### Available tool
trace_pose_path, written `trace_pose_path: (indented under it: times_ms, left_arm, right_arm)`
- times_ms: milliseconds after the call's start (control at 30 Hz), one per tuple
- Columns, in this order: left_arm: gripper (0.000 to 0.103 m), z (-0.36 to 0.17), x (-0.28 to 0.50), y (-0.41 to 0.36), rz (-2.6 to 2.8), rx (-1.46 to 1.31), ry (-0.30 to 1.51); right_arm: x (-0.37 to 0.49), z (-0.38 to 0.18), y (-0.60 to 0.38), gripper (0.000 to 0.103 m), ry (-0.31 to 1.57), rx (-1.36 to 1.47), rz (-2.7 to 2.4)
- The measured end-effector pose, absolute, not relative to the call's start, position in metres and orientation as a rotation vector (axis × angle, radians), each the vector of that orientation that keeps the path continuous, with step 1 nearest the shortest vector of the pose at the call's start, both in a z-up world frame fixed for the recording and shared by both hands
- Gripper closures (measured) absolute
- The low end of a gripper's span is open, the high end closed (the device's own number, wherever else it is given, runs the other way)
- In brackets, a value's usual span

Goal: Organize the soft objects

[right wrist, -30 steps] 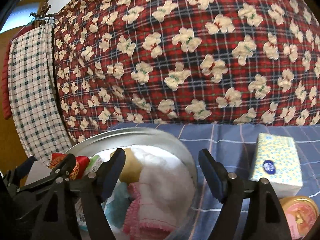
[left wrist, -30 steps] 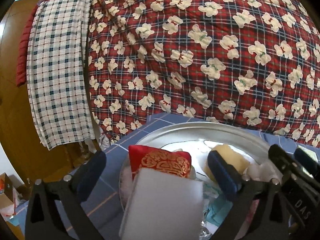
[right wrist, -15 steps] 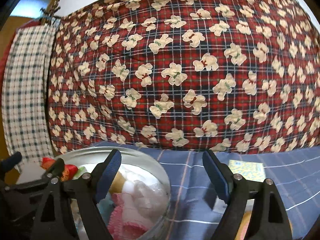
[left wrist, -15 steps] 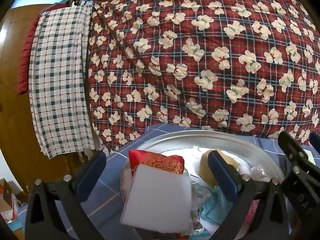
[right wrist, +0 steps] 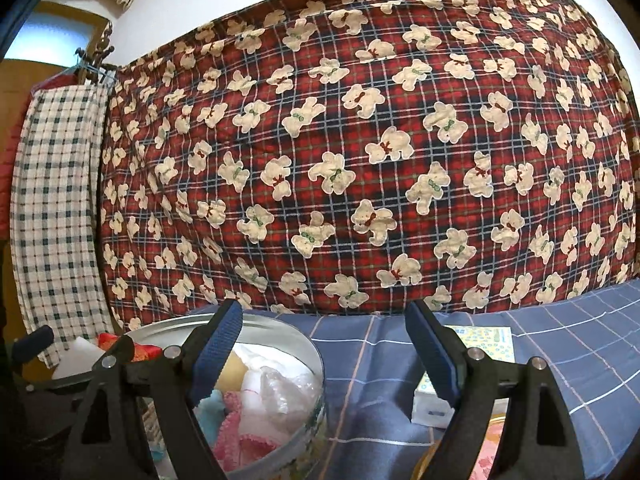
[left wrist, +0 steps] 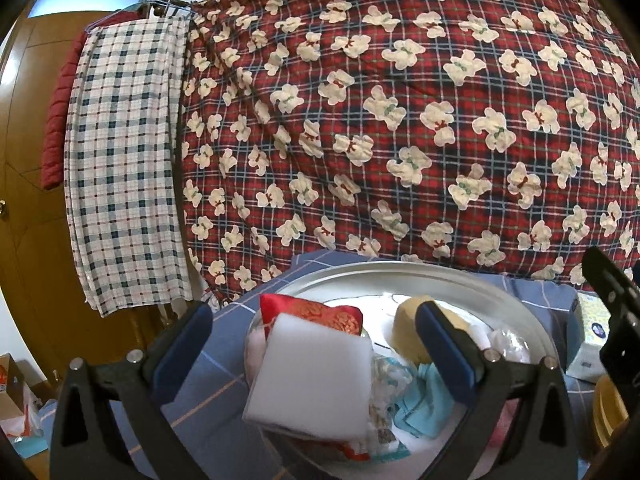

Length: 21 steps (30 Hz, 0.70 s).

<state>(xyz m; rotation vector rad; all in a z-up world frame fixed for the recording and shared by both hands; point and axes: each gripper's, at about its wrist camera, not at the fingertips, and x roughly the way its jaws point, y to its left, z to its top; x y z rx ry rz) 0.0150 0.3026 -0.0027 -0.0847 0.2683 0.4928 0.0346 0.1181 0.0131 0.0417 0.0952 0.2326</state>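
Both tools gape — left tool point(left wrist: 312, 344) over the white sponge point(left wrist: 314, 376), right tool point(right wrist: 324, 344) beside the tin point(right wrist: 280, 328).

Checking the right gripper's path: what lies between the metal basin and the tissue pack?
Right wrist view: only bare blue checked bedsheet separates the metal basin from the tissue pack; the open right gripper hovers over it.

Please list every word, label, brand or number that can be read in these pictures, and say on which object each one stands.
No text can be read with certainty.
Tissue pack: a dark round logo shows in the left wrist view, its lettering too small to read.
Red cushion: a gold ornament, not legible as writing.
Metal basin: no marking visible.
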Motion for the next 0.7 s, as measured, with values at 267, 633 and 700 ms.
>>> trace_pose_path:
  times_ms: [267,633,700]
  left_arm:
    - [0.000,-0.003,-0.006,0.290,0.515,-0.112,0.255]
    - [0.000,-0.001,-0.015,0.273,0.483,-0.092,0.249]
    - [0.000,-0.001,-0.016,0.273,0.483,-0.090,0.247]
  right_arm:
    - [0.019,0.015,0.102,0.017,0.057,0.070,0.239]
    - [-0.001,0.018,0.095,0.017,-0.002,0.034,0.243]
    - [-0.001,0.018,0.095,0.017,-0.004,0.033,0.247]
